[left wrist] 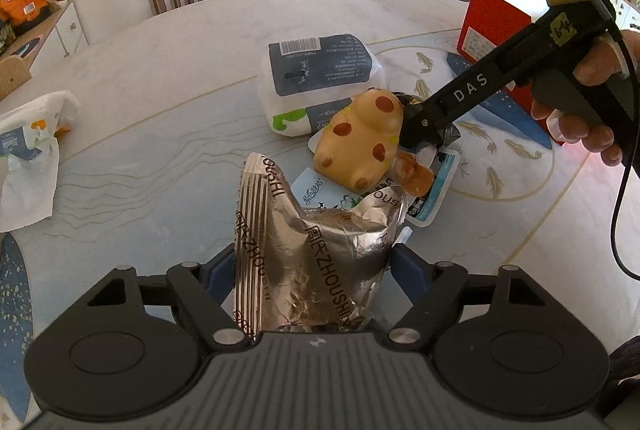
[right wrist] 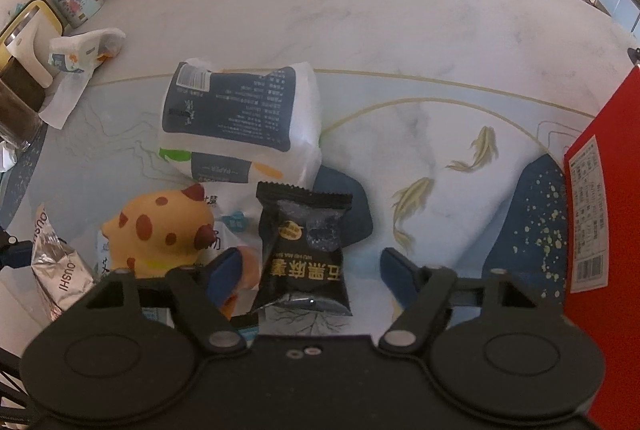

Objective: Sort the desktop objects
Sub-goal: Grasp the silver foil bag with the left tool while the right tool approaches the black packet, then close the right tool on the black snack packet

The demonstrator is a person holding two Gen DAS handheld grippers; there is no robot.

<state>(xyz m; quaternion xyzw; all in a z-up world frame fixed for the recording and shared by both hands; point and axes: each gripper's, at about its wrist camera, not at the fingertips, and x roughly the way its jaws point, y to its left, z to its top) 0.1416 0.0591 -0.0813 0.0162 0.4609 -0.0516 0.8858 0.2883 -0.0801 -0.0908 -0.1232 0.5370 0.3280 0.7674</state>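
The left gripper (left wrist: 314, 266) has a crinkled silver foil packet (left wrist: 316, 250) standing between its blue fingers (left wrist: 222, 274); both pads sit at the packet's sides, but I cannot tell whether they press on it. The right gripper (right wrist: 310, 270) is spread around a black snack sachet (right wrist: 306, 250), which lies on the bench (right wrist: 400, 30); its left pad is at the sachet's edge while the right pad stands clear, so nothing is clamped. The spotted yellow toy (left wrist: 360, 136) serves as the landmark: the foil packet lies just in front of it, toward the left wrist camera. The white tissue pack (left wrist: 320, 78) lies right behind the toy, touching it. The black sachet lies just beside the toy, to its right in the right wrist view. Flat white-and-blue sachets (left wrist: 428, 190) lie under and around the toy. A red box (left wrist: 496, 26) stands well behind and to the right of the toy, and a crumpled paper towel (left wrist: 32, 158) lies well off to its left. A hand (left wrist: 588, 102) holds the right gripper's handle.
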